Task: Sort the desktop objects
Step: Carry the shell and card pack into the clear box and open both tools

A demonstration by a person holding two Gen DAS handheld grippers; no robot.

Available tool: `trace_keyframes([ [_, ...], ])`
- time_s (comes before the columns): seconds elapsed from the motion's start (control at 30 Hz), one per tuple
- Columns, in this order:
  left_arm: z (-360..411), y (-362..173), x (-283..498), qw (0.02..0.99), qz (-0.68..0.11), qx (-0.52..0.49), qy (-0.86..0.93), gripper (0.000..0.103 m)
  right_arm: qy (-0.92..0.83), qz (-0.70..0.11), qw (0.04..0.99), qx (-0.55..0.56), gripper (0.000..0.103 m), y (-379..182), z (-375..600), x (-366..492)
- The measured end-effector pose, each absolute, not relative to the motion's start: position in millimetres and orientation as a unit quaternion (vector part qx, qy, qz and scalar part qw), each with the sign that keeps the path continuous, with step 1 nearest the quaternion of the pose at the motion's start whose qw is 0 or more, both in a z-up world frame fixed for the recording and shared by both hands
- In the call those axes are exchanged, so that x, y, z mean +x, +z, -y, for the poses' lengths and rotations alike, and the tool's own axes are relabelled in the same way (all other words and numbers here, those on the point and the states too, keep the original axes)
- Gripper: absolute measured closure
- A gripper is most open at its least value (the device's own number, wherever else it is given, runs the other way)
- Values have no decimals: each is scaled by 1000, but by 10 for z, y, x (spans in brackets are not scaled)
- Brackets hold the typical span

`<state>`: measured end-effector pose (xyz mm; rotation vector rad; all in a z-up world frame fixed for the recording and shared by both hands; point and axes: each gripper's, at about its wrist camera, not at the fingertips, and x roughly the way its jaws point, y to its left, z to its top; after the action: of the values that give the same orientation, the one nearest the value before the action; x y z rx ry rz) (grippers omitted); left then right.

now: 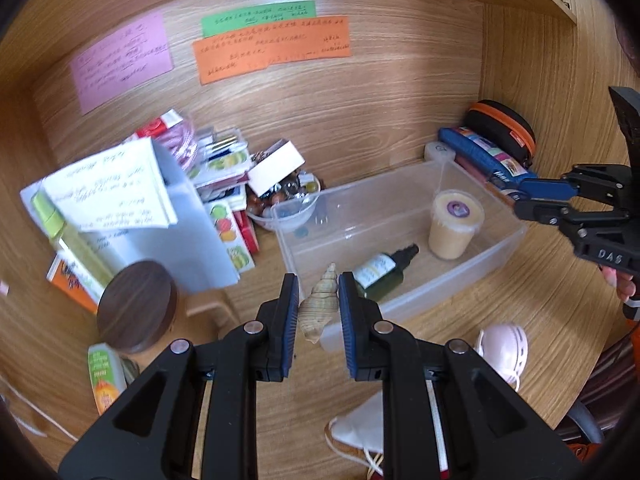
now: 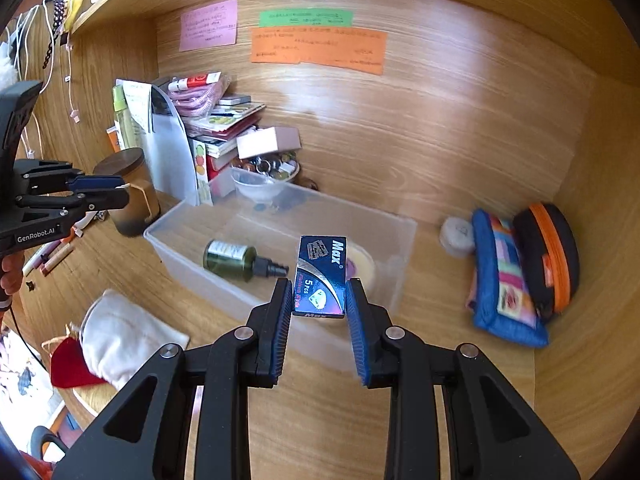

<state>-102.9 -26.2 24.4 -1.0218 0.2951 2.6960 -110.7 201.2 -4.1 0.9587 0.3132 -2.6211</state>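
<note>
My left gripper [image 1: 319,284] is shut on a beige spiral seashell [image 1: 318,306], held just in front of the near-left corner of a clear plastic bin [image 1: 400,300]. In the bin lie a dark green spray bottle [image 1: 380,270] and a cream lidded cup [image 1: 454,224]. My right gripper [image 2: 318,294] is shut on a small dark blue "Max" box [image 2: 320,276], held over the bin's near rim [image 2: 240,304]; the bottle [image 2: 236,260] lies in the bin. The right gripper also shows at the right of the left wrist view [image 1: 520,196].
A pile of books, papers and a bowl of trinkets [image 1: 284,200] stands left of the bin. A wood-lidded jar [image 1: 136,312], a pink round object [image 1: 506,350], a blue pouch [image 2: 504,276], a black-orange case [image 2: 548,256] and a white cloth bag [image 2: 120,336] lie around.
</note>
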Motion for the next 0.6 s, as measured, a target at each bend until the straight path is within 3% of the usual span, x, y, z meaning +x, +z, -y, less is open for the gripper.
trace_keyframes([
  [0.6,49,-31,-1841,149,-111,-394,900,84,-880,-170,211,390,78,-368,-1422,-1954],
])
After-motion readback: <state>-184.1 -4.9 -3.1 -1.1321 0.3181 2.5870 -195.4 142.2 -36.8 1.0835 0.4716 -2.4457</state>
